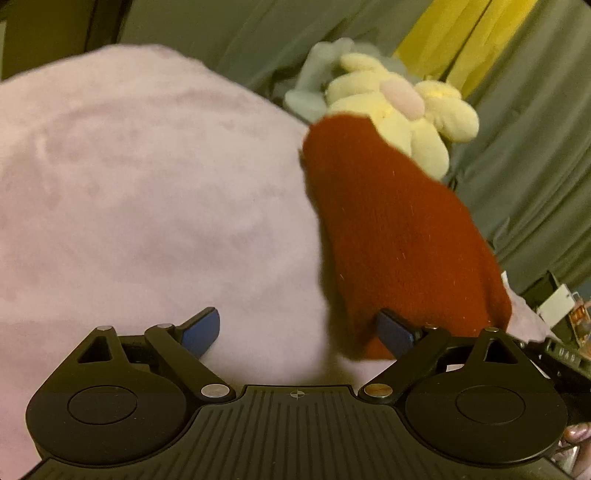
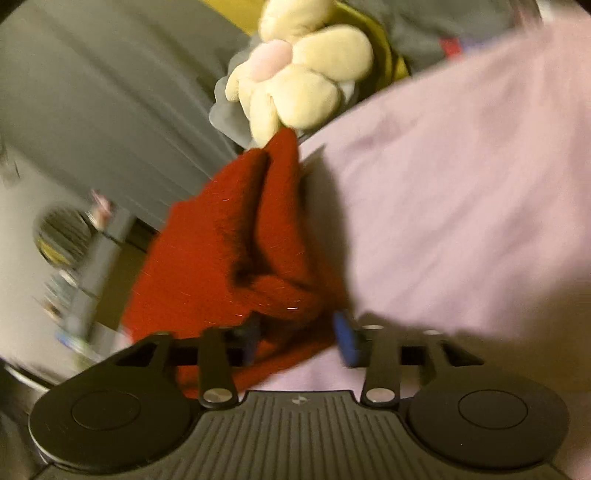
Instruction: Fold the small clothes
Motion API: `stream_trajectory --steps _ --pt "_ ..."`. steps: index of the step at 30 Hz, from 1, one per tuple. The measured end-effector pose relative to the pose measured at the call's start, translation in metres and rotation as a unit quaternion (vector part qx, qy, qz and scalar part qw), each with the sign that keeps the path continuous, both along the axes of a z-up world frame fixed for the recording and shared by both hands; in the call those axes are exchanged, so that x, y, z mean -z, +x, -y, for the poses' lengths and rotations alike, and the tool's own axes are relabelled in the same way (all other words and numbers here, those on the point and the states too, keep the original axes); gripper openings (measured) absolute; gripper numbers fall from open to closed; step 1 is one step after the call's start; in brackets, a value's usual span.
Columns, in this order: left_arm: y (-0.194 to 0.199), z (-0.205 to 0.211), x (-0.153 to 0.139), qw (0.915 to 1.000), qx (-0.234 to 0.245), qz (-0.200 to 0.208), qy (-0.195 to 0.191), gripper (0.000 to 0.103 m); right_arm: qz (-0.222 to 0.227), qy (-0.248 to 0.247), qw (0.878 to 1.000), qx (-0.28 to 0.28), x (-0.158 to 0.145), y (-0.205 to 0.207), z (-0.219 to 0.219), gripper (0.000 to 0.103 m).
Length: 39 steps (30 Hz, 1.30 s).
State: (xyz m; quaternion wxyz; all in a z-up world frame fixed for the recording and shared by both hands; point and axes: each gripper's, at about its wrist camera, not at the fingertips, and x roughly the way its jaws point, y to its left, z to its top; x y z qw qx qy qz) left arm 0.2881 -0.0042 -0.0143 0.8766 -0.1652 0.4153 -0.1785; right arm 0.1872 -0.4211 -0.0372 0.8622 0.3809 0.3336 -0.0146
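Observation:
A dark red knitted garment (image 1: 399, 236) lies on a pale pink fleece blanket (image 1: 147, 192). In the left wrist view my left gripper (image 1: 299, 328) is wide open over the blanket, its right blue pad (image 1: 393, 332) touching the garment's near edge. In the right wrist view the red garment (image 2: 236, 258) is bunched with a fold down its middle. My right gripper (image 2: 301, 339) has its blue pads (image 2: 347, 339) partly closed around the garment's near end, which sits between the jaws. The view is blurred by motion.
A cream plush flower with a pink centre (image 1: 402, 107) lies beyond the garment, on a grey plush piece; it also shows in the right wrist view (image 2: 295, 77). Grey-green fabric (image 1: 535, 147) and yellow fabric (image 1: 450, 33) hang behind. Clutter (image 2: 70, 258) stands at the left.

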Motion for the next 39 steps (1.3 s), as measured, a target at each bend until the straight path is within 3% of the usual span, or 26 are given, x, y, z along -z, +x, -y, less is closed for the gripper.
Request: stream_trajectory --steps 3,5,7,11,13,17,19,21,22,25,27,29,31,36,39 --pt "0.011 -0.024 -0.015 0.9989 -0.027 0.026 -0.027 0.096 -0.004 -0.03 0.999 -0.02 -0.011 -0.001 0.01 0.065" --pt "0.032 -0.028 -0.016 0.9962 -0.028 0.012 -0.082 0.096 0.018 -0.016 0.999 -0.037 -0.017 0.005 0.022 0.085" --pt "0.056 -0.018 -0.009 0.9923 -0.006 -0.008 -0.124 0.096 0.037 0.018 0.998 -0.056 -0.02 0.021 0.033 0.093" --pt "0.101 0.01 0.021 0.9842 0.019 -0.075 -0.16 0.091 0.055 0.114 0.991 -0.05 -0.005 0.056 0.067 0.098" --pt "0.113 0.016 0.033 0.978 0.018 -0.083 -0.19 0.092 0.048 0.152 0.986 -0.057 0.008 0.074 0.077 0.098" --pt "0.129 0.025 0.043 0.9686 0.016 -0.092 -0.23 0.081 0.03 0.185 0.978 -0.086 0.033 0.103 0.074 0.093" --pt "0.136 0.029 0.044 0.9672 0.025 -0.093 -0.235 0.081 0.04 0.215 0.971 -0.101 0.04 0.113 0.069 0.093" --pt "0.141 0.036 0.041 0.9711 0.039 -0.08 -0.222 0.078 0.047 0.206 0.971 -0.115 0.041 0.123 0.062 0.093" --pt "0.145 0.039 0.041 0.9712 0.046 -0.077 -0.221 0.07 0.045 0.201 0.971 -0.124 0.041 0.128 0.058 0.091" --pt "0.15 0.046 0.042 0.9712 0.047 -0.077 -0.22 0.066 0.036 0.171 0.975 -0.135 0.038 0.137 0.049 0.089" --pt "0.152 0.049 0.044 0.9723 0.048 -0.079 -0.215 0.068 0.032 0.171 0.975 -0.137 0.039 0.137 0.048 0.087" --pt "0.155 0.052 0.047 0.9717 0.047 -0.088 -0.214 0.08 0.026 0.174 0.975 -0.134 0.04 0.139 0.048 0.086" --pt "0.158 0.05 0.052 0.9679 0.043 -0.102 -0.226 0.084 0.02 0.169 0.976 -0.133 0.039 0.141 0.045 0.087" --pt "0.156 0.051 0.052 0.9677 0.041 -0.098 -0.228 0.085 0.014 0.161 0.978 -0.135 0.034 0.145 0.038 0.091" --pt "0.156 0.054 0.053 0.968 0.043 -0.092 -0.229 0.076 0.014 0.154 0.979 -0.132 0.036 0.149 0.034 0.091"
